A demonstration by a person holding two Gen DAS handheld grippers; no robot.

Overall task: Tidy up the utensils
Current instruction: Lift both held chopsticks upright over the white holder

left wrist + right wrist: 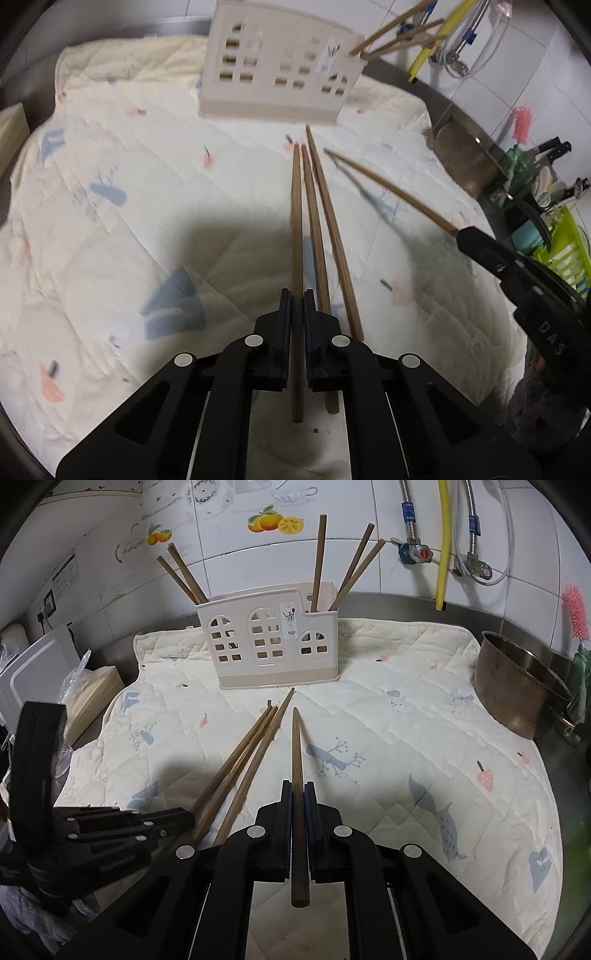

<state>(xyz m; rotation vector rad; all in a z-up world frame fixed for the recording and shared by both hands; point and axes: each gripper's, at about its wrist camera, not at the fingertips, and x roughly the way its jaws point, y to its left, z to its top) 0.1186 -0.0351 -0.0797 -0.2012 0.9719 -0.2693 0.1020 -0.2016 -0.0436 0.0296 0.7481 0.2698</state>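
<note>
Near the holder, both my left tongs and right tongs squeeze one chopstick each, and a loose grip could drop them.

text: "DAS" — on right hand-held gripper | holder sticker — unreadable

A cream holder with little window holes stands upright at the back of the quilt. Five brown chopsticks poke out of its top: two lean left and three stand at the right end. In front of it, three more chopsticks sit close side by side, tips pointing at the holder. One of them is pinched. A fourth chopstick, just beside them, is pinched too.
</note>
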